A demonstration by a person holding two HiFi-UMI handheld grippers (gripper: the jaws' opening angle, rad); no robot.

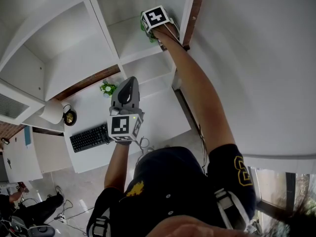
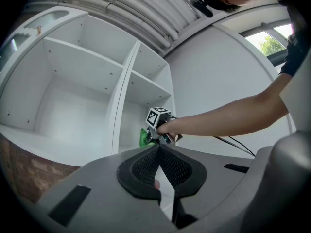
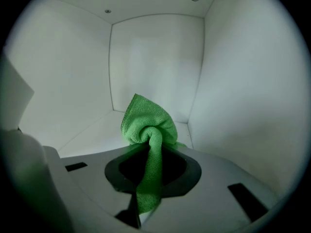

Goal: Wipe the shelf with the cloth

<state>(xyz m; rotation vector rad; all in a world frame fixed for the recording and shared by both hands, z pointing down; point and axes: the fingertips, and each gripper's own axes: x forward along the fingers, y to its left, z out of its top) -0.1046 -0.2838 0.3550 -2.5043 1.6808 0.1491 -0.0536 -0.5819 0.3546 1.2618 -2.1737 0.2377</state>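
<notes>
My right gripper (image 3: 151,152) is shut on a bunched green cloth (image 3: 146,124) inside a white shelf compartment (image 3: 92,132). The cloth's bunch hangs over the back part of the shelf board, near the right wall; whether it touches the board I cannot tell. In the head view that gripper (image 1: 151,27) reaches into the upper right cubby, with a bit of cloth (image 1: 143,29) showing beside its marker cube. The left gripper (image 1: 130,81) is held lower, away from the shelf, jaws together and empty. From the left gripper view (image 2: 158,148) the cloth (image 2: 144,138) shows in the narrow right column.
Wider white cubbies (image 1: 64,43) lie left of the narrow column. A brown side edge (image 1: 193,14) and a white wall (image 1: 256,58) are on the right. Below is a desk with a keyboard (image 1: 89,138), a small plant (image 1: 107,88) and a round dark object (image 1: 69,117).
</notes>
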